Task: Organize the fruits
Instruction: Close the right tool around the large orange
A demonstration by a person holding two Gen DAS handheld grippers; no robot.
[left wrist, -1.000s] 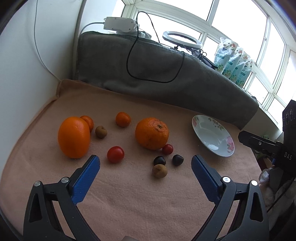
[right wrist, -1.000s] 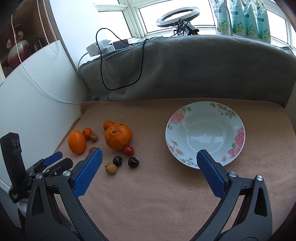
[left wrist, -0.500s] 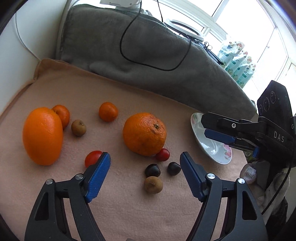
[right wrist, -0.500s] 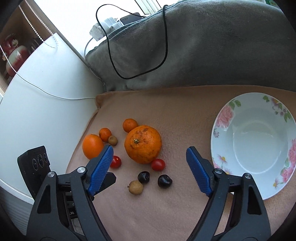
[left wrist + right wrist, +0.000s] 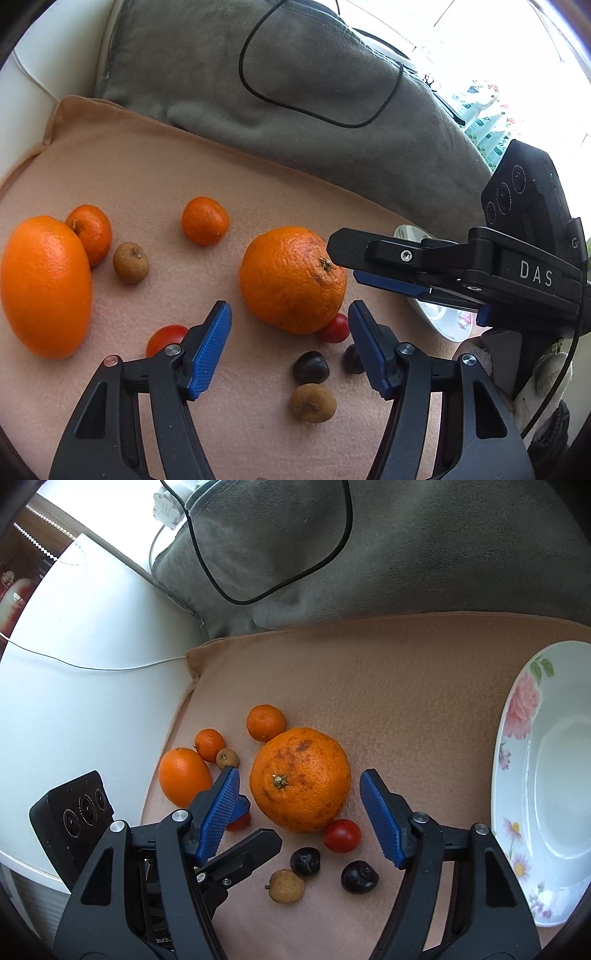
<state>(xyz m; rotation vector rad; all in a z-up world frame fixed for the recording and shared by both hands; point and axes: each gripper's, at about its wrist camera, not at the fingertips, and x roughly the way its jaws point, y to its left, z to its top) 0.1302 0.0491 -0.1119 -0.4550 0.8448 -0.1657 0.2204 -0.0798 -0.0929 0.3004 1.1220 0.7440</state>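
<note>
Starting with the left wrist view: nothing is sorted yet. Every fruit lies loose on the peach blanket point(image 5: 147, 177) over the tabletop: the large rough orange point(image 5: 291, 278), the smooth oval orange point(image 5: 44, 284), two small mandarins point(image 5: 205, 220), two cherry tomatoes point(image 5: 334, 328), two dark plums point(image 5: 311, 366) and two brown longans point(image 5: 312, 402). The left tongs point(image 5: 290, 338) are spread and closing, with nothing pinched; the rough orange sits just beyond their tips. The right tongs point(image 5: 373, 273) reach in from the right beside that orange, hiding most of the plate point(image 5: 436, 321). Compared with a second ago, this view is closer and lower over the fruit, the jaws have narrowed a good deal, and the right tool, then only at the frame edge, now crosses toward the orange.

From the right wrist view, the floral plate point(image 5: 517, 716) is empty, so the whole job remains, probably one fruit at a time. The right tongs point(image 5: 299, 808) straddle the rough orange point(image 5: 300, 779) with gaps on both sides, closing but not yet pressing. The left tongs point(image 5: 255, 843) poke in low at the left. A second ago this camera faced the plate from farther off with jaws at their widest; it has since swung over the fruit cluster, pushing the plate to the right edge.
</note>
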